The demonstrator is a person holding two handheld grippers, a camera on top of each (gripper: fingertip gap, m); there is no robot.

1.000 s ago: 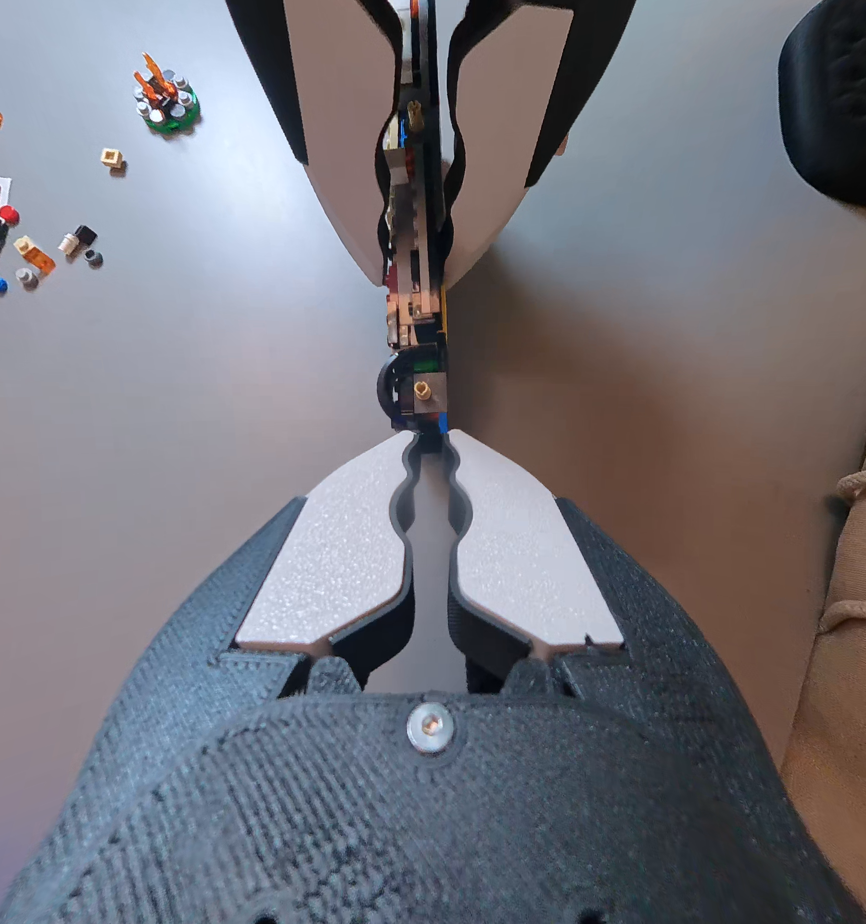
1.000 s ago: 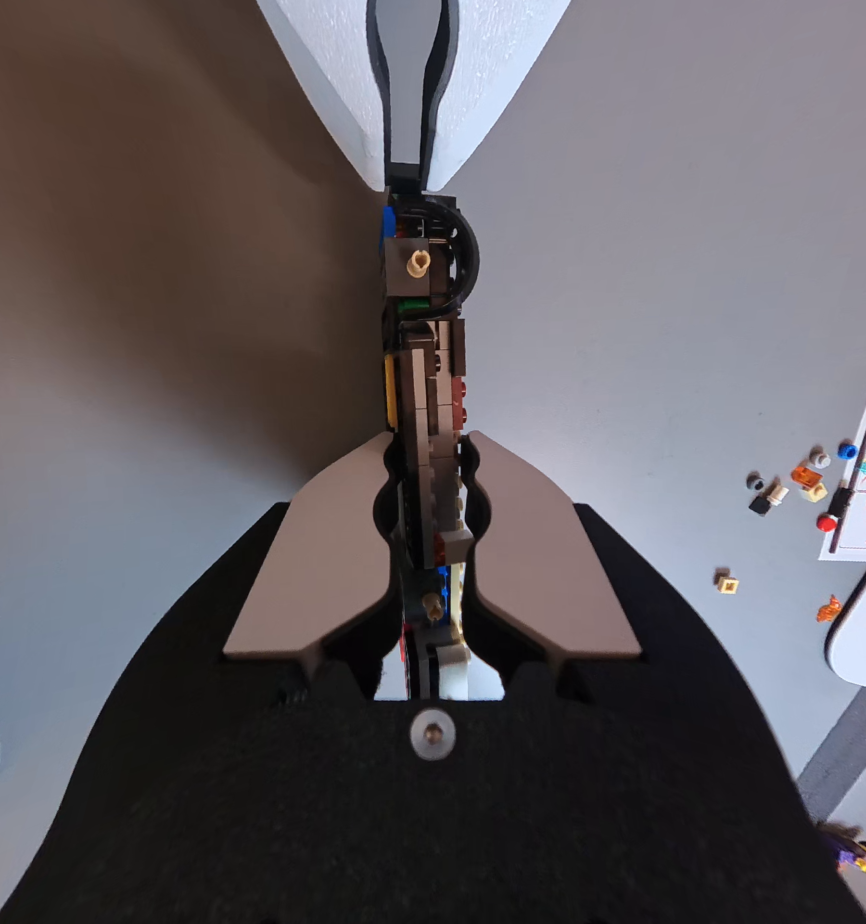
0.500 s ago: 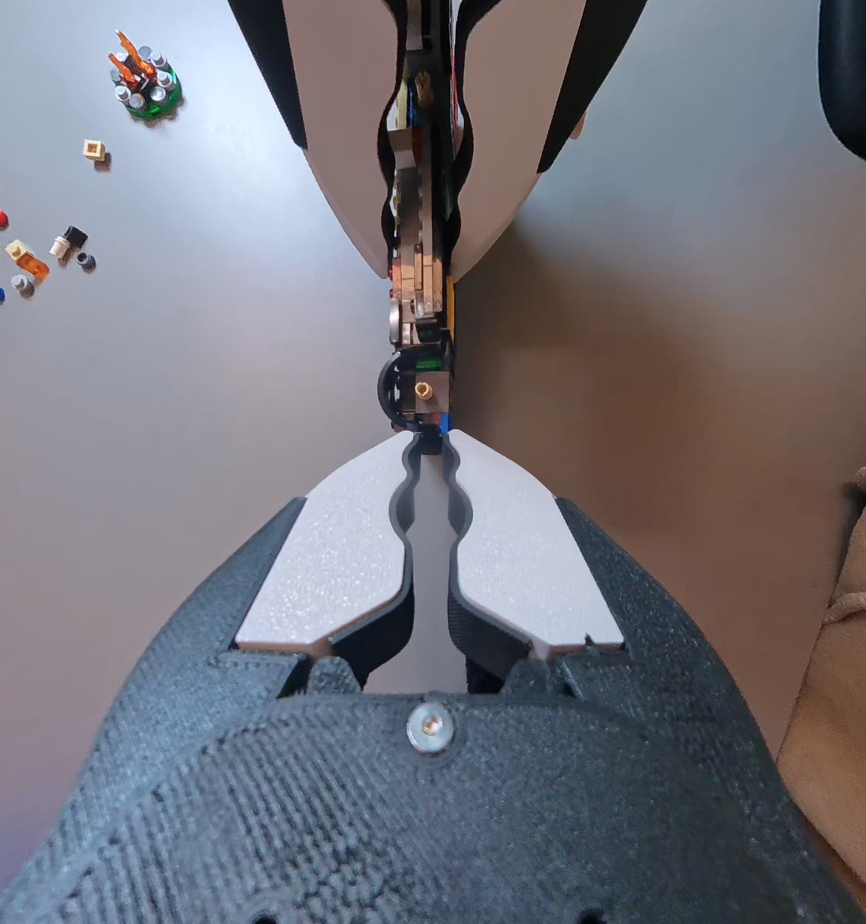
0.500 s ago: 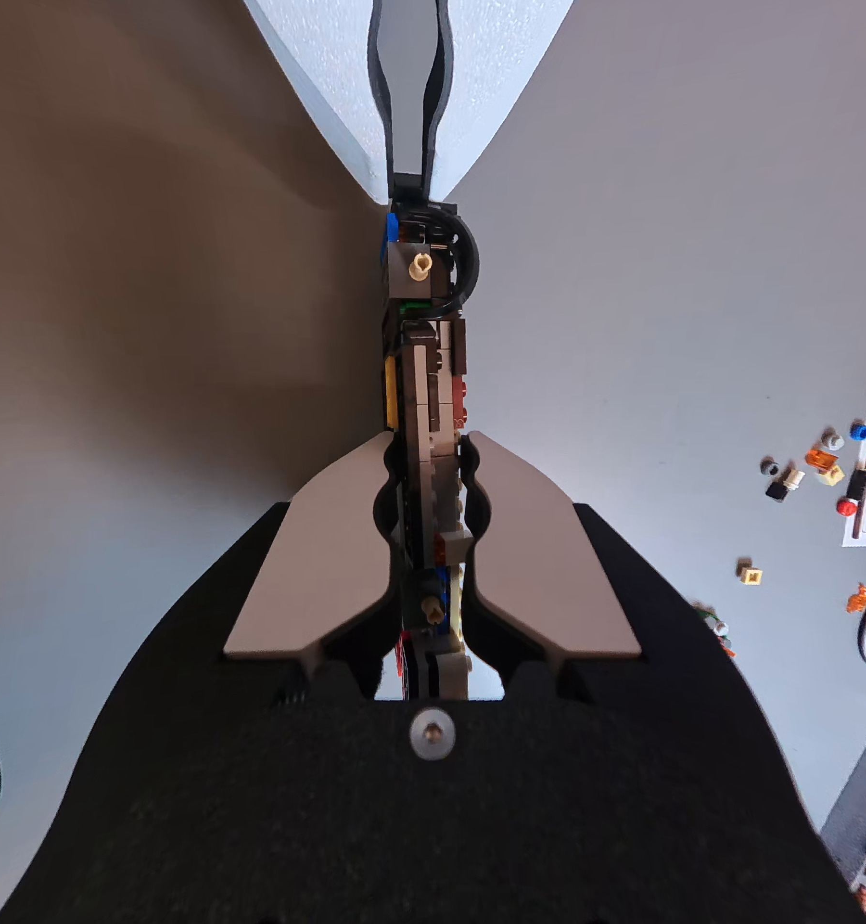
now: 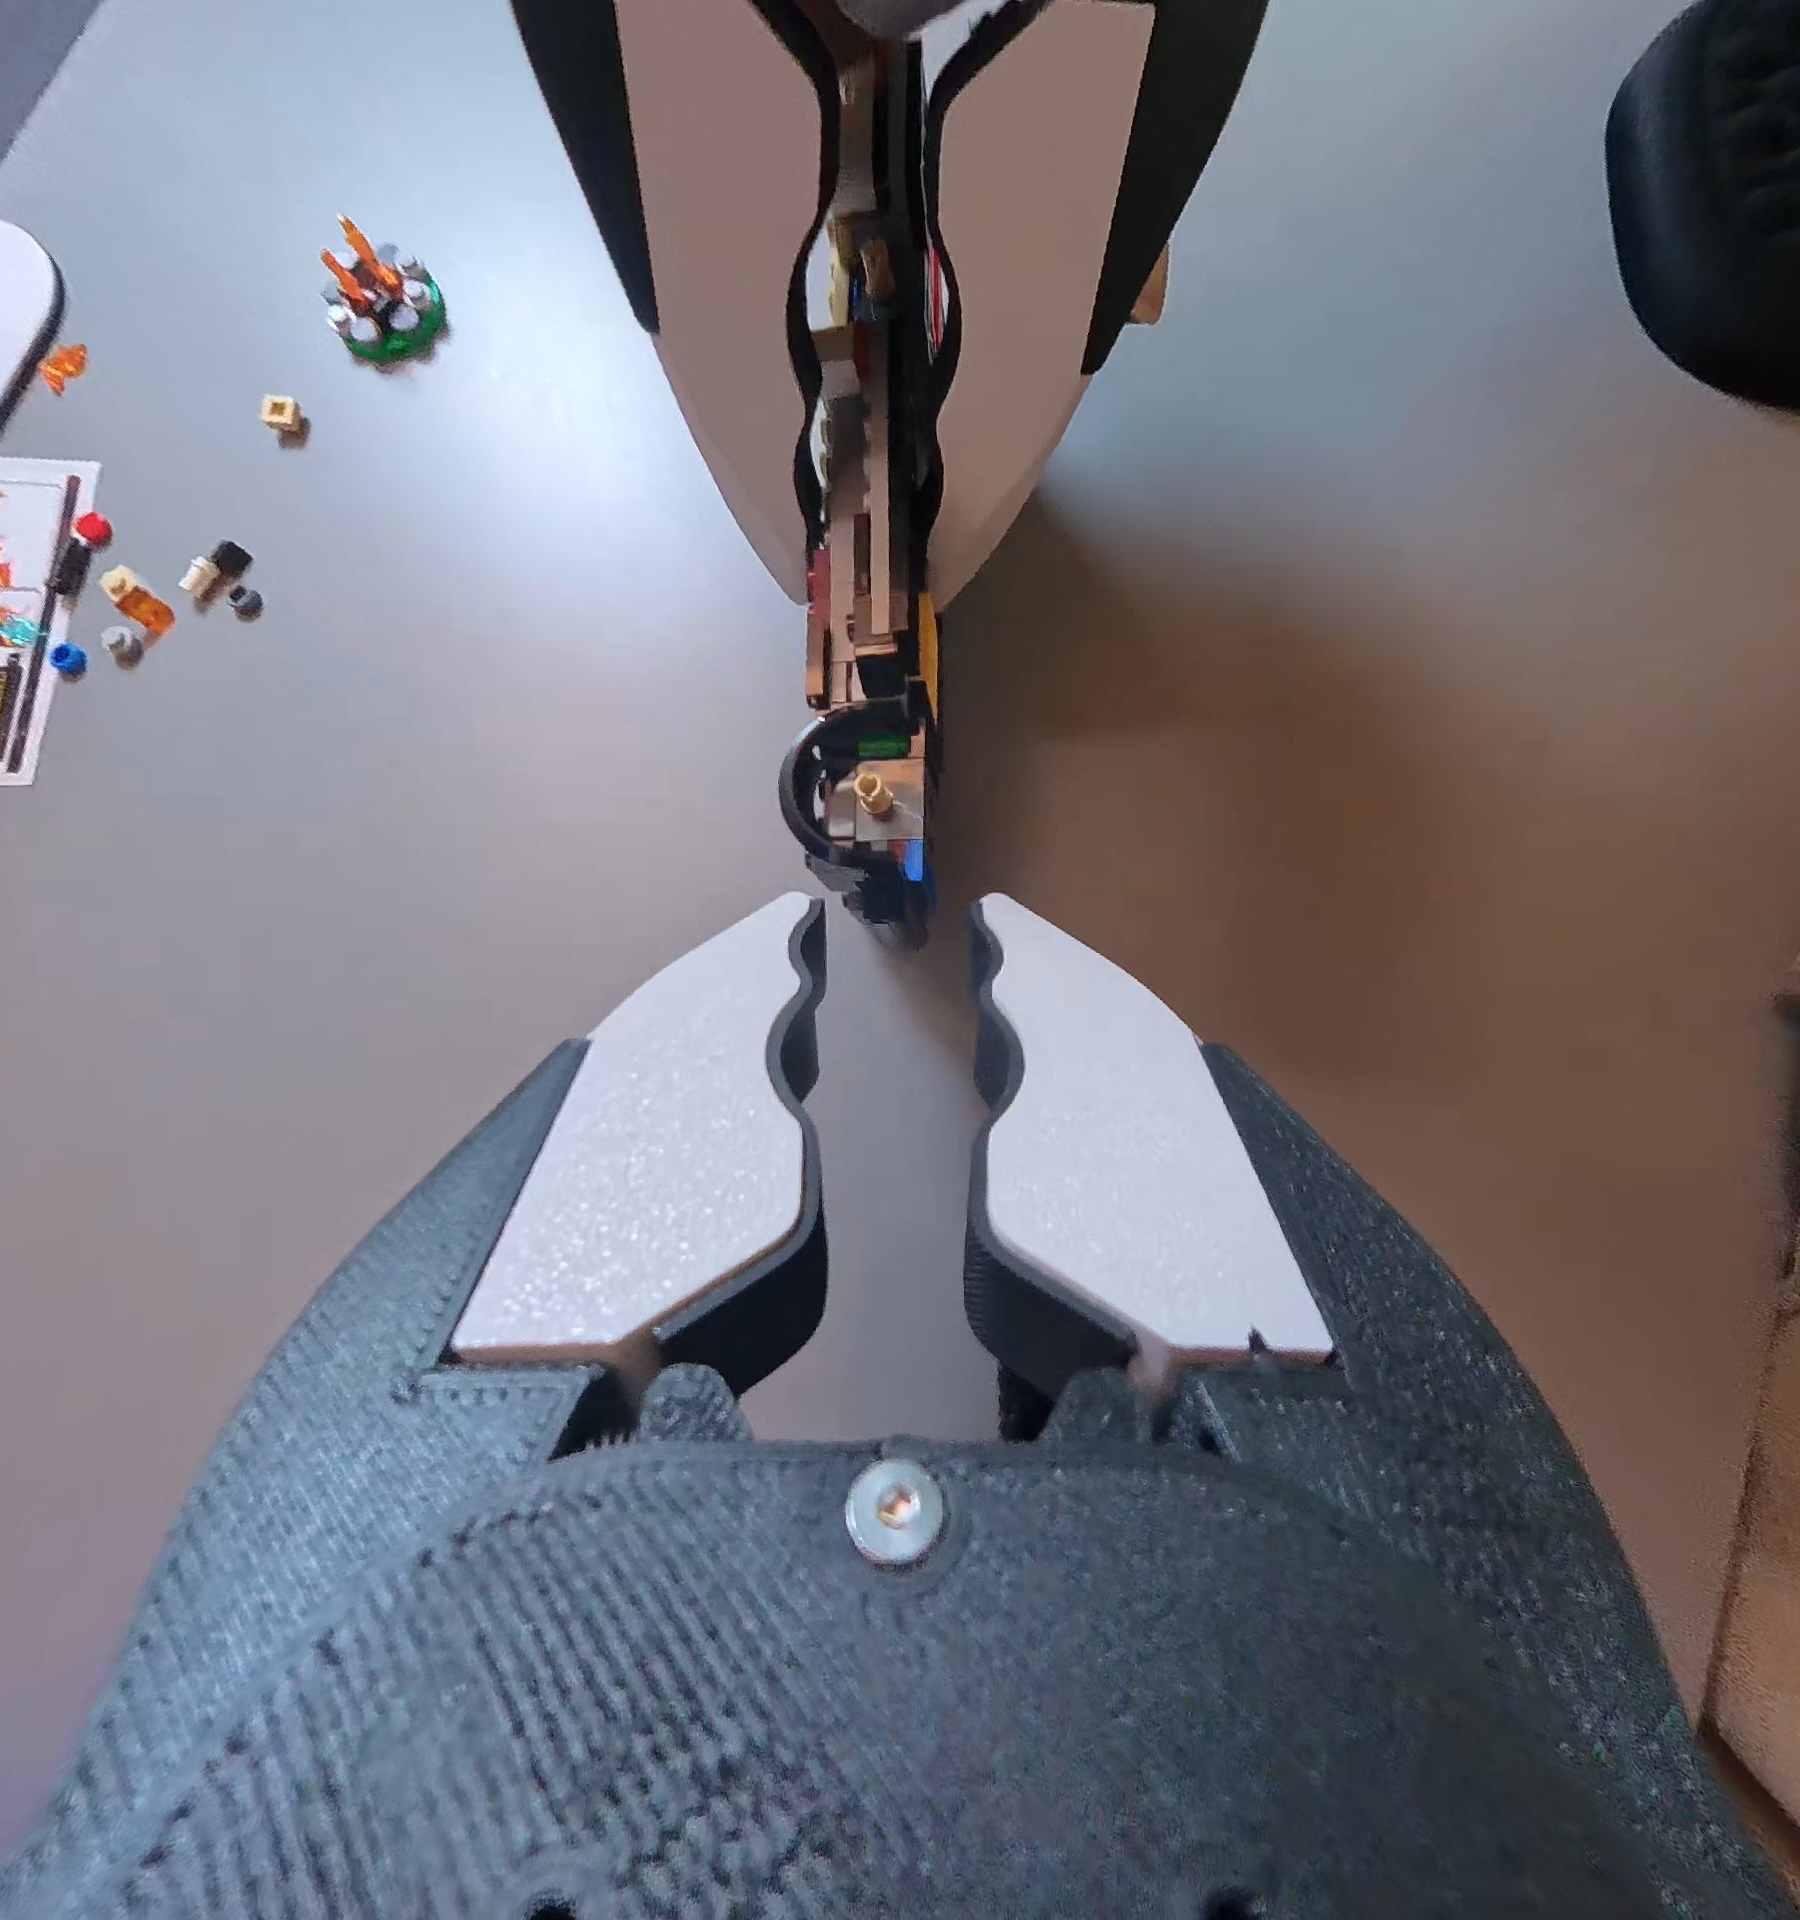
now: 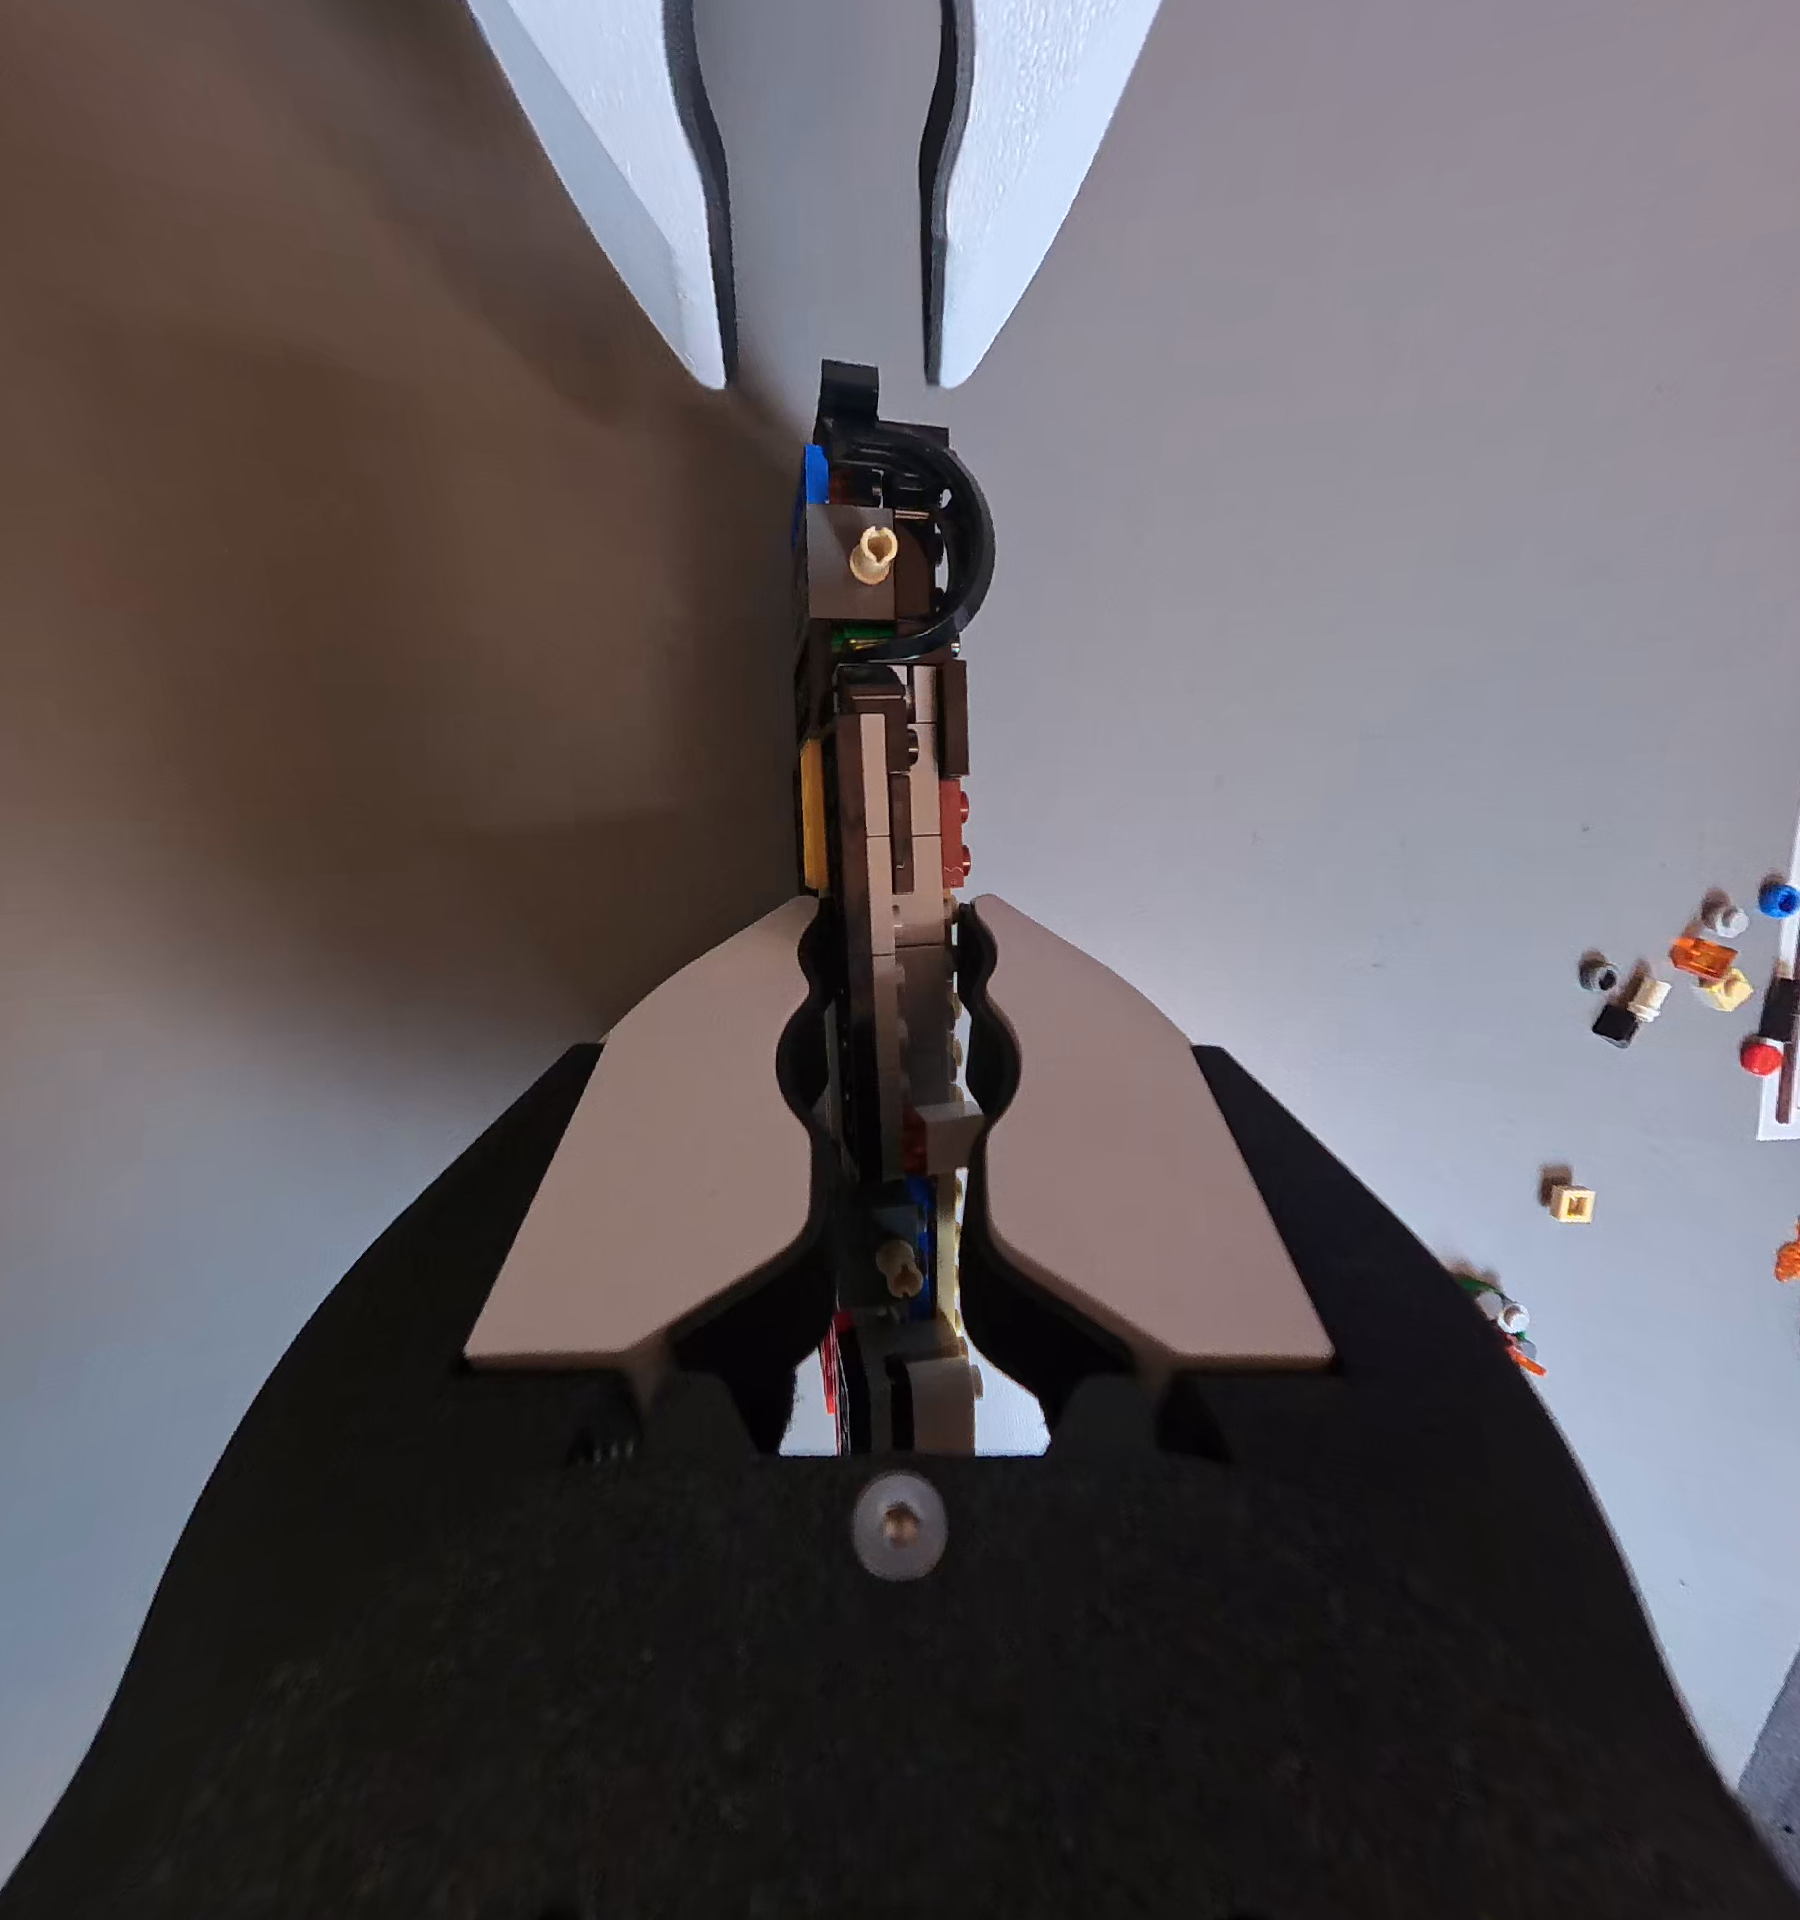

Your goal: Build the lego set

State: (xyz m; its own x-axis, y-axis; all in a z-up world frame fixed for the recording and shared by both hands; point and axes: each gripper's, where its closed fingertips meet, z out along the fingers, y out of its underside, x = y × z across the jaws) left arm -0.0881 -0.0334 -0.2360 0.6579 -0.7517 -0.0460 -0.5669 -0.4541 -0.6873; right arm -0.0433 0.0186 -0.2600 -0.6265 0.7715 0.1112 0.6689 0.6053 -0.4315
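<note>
Your right gripper clamps the brick model | your left gripper open, tips beside its far end

Black ridged tongs with pale wavy-edged fingers, silver screw.

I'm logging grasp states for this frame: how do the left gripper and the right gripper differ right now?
The left gripper is open, its fingers clear of the toy brick model's black tip; the right gripper is shut on that model, pads pressed to its sides. The left gripper's space is bare, while the model fills the right gripper's. Both have pale, wavy-edged fingers, point at each other and hang above the grey table.
</note>
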